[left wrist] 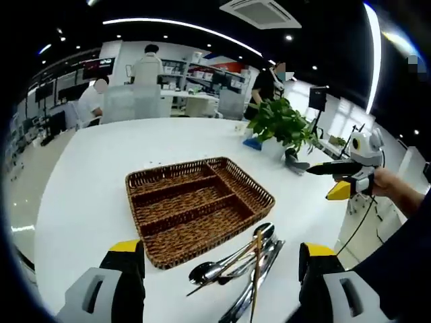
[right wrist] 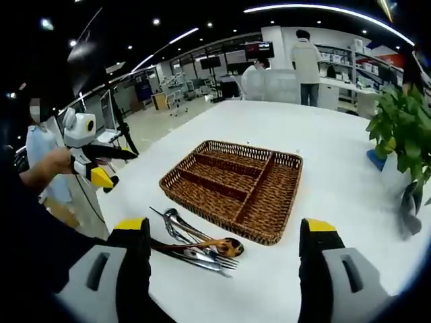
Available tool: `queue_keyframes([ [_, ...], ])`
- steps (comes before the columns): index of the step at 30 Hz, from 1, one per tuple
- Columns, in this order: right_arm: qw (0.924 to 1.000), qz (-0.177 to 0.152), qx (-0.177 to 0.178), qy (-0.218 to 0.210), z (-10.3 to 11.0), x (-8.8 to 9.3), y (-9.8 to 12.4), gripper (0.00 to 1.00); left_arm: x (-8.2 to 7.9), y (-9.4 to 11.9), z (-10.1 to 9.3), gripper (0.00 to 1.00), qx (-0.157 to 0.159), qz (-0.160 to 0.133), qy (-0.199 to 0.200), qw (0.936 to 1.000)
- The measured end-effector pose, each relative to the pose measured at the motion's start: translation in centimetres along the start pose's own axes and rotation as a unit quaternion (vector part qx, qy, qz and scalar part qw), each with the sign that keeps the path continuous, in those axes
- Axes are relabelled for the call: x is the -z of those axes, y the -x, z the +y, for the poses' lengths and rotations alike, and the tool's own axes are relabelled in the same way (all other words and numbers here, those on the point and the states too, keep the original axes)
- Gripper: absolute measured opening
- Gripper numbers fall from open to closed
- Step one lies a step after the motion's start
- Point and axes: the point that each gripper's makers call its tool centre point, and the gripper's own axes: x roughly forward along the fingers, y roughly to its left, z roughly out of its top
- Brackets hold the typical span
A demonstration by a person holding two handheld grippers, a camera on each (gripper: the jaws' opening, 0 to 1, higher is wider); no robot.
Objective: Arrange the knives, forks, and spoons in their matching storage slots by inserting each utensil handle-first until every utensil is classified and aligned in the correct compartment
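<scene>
**Both grippers hovering wide open over the cutlery pile**

In the left gripper view, the left gripper (left wrist: 222, 269) is hanging above the white table (left wrist: 87, 195) with its jaws spread wide and gripping nothing. Between the jaws, a pile of cutlery (left wrist: 239, 262) is lying loose on the table: spoons, forks and knives are overlapping one another, along with one wooden-handled piece. The pile is sitting just beside the near edge of the wicker tray (left wrist: 200, 202), which is resting flat on the table with nothing showing in its compartments. The right gripper (left wrist: 340, 180) is coming in from the right of this view, held in a hand (left wrist: 385, 182) well away from the tray and near the potted plant (left wrist: 281, 124).

In the right gripper view, the right gripper (right wrist: 225, 269) is also standing wide open and holding nothing. The cutlery (right wrist: 199, 245) is lying just above its left jaw, right beside the near corner of the tray (right wrist: 236, 188). The left gripper (right wrist: 101, 165) is showing at the left, off the table edge; how far its jaws are parted is not readable from here. The plant (right wrist: 401, 128) is standing at the right. People are standing at desks in the background.
</scene>
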Motion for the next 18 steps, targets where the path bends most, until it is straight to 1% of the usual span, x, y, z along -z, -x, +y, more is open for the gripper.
queue_keyframes([
  [4, 0.9999, 0.006, -0.002, 0.011, 0.09, 0.12, -0.09, 0.95, -0.13, 0.04, 0.02, 1.0, -0.001, -0.001, -0.001, 1.0],
  [7, 1.0, 0.002, -0.006, 0.004, 0.21, 0.02, -0.19, 0.95, -0.12, -0.01, 0.03, 1.0, -0.002, -0.001, -0.002, 1.0],
  [9, 0.9999, 0.005, -0.004, 0.01, 0.21, 0.08, -0.16, 0.95, -0.09, -0.01, -0.06, 1.0, -0.002, -0.001, -0.002, 1.0],
  [18, 0.9999, 0.006, -0.002, 0.009, 0.09, 0.29, 0.02, 0.94, -0.09, 0.0, -0.34, 1.0, 0.0, -0.002, -0.004, 1.0],
])
